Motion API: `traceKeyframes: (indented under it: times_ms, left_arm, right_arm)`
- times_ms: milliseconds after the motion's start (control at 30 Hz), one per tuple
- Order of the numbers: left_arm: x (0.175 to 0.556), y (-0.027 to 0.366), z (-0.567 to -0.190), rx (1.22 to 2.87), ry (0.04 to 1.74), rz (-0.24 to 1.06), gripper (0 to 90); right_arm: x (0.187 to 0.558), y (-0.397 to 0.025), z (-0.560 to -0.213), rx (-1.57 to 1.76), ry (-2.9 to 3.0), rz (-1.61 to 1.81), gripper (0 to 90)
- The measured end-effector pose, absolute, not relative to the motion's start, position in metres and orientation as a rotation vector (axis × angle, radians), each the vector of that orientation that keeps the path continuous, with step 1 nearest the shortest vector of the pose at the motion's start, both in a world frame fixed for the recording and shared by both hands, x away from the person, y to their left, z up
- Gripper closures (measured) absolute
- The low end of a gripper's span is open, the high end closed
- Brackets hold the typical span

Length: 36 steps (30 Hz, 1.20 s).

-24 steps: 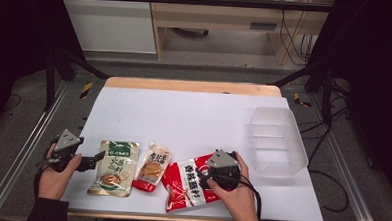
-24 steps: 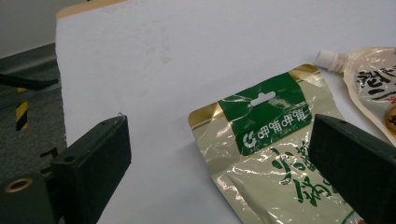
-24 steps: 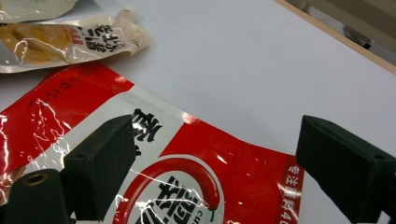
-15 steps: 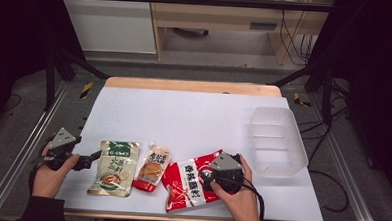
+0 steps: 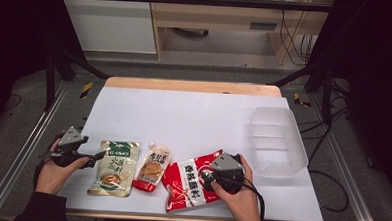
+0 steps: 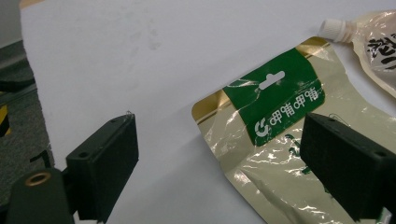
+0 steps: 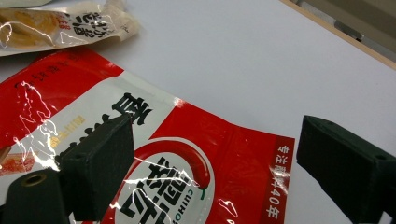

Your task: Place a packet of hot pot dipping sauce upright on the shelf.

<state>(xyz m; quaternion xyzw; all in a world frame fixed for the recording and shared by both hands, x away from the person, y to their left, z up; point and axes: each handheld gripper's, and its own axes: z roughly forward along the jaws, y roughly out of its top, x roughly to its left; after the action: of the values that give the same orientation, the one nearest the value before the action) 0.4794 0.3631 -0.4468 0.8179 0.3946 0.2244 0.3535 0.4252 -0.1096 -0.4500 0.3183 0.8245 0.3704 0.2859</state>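
Three food pouches lie in a row near the table's front edge. The green and gold pouch [image 5: 114, 167] is at the left, and my left gripper [image 5: 98, 158] stands open at its top left corner. One jaw hangs over bare table and the other over the pouch [image 6: 289, 154], with nothing held in my left gripper [image 6: 219, 135]. A small spouted pouch [image 5: 152, 167] lies in the middle. The red chili pouch [image 5: 188, 185] is at the right, and my right gripper [image 5: 206, 178] is open over its right end [image 7: 187, 154]. Its jaws [image 7: 217, 135] straddle the pouch's edge.
A clear plastic tub [image 5: 277, 141] stands at the right side of the white table top [image 5: 194, 115]. The spouted pouch's cap [image 6: 337, 29] points towards the far side. A metal frame rail [image 5: 27, 153] runs along the left, close to my left hand.
My left gripper drifted a little left and came back beside the green pouch. The right gripper stayed over the red pouch with hardly any shift. The pouches have not moved.
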Motion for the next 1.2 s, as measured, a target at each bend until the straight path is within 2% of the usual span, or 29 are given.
traceKeyframes:
  times_ms: [267, 967, 1200]
  left_arm:
    - [0.493, 0.353, -0.457, 2.195, 1.004, 0.529, 14.0]
    - [0.507, 0.344, -0.465, 2.241, 0.975, 0.442, 15.5]
    - [0.505, 0.343, -0.465, 2.251, 0.959, 0.404, 21.1]
  right_arm:
    - [0.425, -0.108, -0.451, 0.850, 2.219, 0.987, 11.8]
    - [0.425, -0.107, -0.451, 0.877, 2.221, 1.016, 11.6]
    - [0.425, -0.107, -0.452, 0.876, 2.223, 1.017, 11.5]
